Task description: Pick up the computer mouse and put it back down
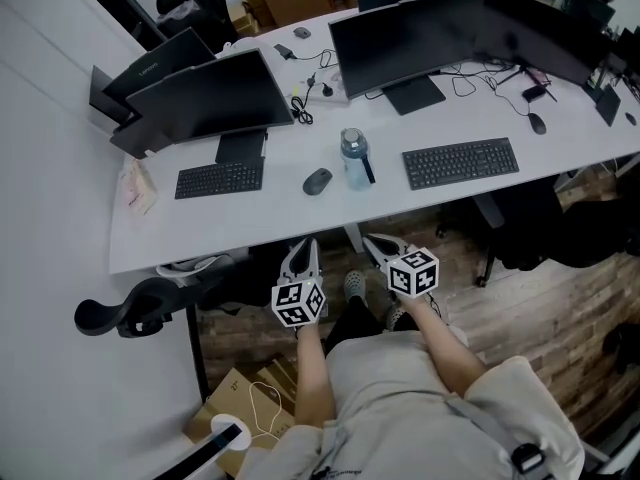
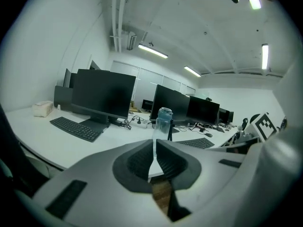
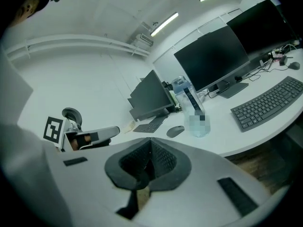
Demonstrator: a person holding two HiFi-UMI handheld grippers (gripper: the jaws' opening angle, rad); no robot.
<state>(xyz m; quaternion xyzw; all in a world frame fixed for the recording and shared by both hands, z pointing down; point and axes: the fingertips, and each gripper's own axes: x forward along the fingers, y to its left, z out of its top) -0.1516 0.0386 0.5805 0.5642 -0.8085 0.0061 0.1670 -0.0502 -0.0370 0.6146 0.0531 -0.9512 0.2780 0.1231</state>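
Near the front edge of the desk (image 1: pixel 250 228), between the left keyboard (image 1: pixel 219 179) and the bottle (image 1: pixel 354 158), sits the mouse (image 1: pixel 317 181), untouched, just beside the bottle. Both grippers hang off the desk, short of that front edge, over the floor. Left gripper (image 1: pixel 305 248): jaws closed, nothing between them. Right gripper (image 1: pixel 372 240): jaws closed too, empty.

What matters is the line-up. The mouse lies almost straight ahead of the left gripper, across the front edge; from the right one it's ahead and off to the left, with the bottle crowding that side. So the left looks nearer and has the cleaner path. The mouse's long axis seems to run roughly front to back, slightly slanted, though it's small here and hard to call.

Left gripper view loses the mouse behind its own jaws; only the bottle pokes up above them. Right gripper view catches it (image 3: pixel 175 131) clearly, left of the bottle.
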